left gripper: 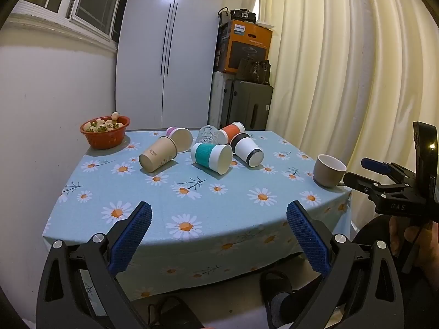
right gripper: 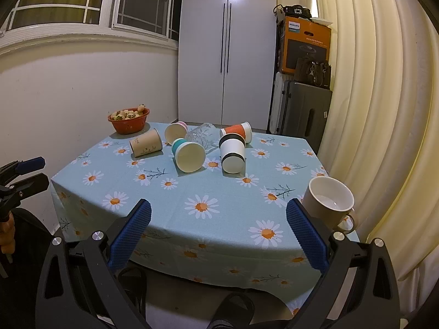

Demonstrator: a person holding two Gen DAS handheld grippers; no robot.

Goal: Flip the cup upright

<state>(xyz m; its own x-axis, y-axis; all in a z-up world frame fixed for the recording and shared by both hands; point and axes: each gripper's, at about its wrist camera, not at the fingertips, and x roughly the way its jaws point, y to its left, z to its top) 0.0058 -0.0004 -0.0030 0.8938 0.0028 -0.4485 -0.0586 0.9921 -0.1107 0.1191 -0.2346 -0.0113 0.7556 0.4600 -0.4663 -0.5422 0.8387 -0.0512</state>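
Several cups lie on their sides at the far part of the table: a brown paper cup (left gripper: 158,158) (right gripper: 146,142), a teal-sleeved cup (left gripper: 211,157) (right gripper: 188,154), a black-banded white cup (left gripper: 247,150) (right gripper: 232,152), an orange cup (left gripper: 231,132) (right gripper: 237,131), a pink cup (left gripper: 179,137) (right gripper: 176,132) and a clear glass (left gripper: 207,133) (right gripper: 201,135). A beige mug (left gripper: 328,170) (right gripper: 330,201) stands upright at the right edge. My left gripper (left gripper: 219,220) and right gripper (right gripper: 218,219) are open and empty, before the table's near edge.
The table carries a light-blue daisy cloth (left gripper: 225,205) (right gripper: 170,203). A red bowl of fruit (left gripper: 105,130) (right gripper: 129,119) stands at the far left corner. A curtain (left gripper: 343,63) hangs on the right; a suitcase (right gripper: 304,109) and boxes stand behind.
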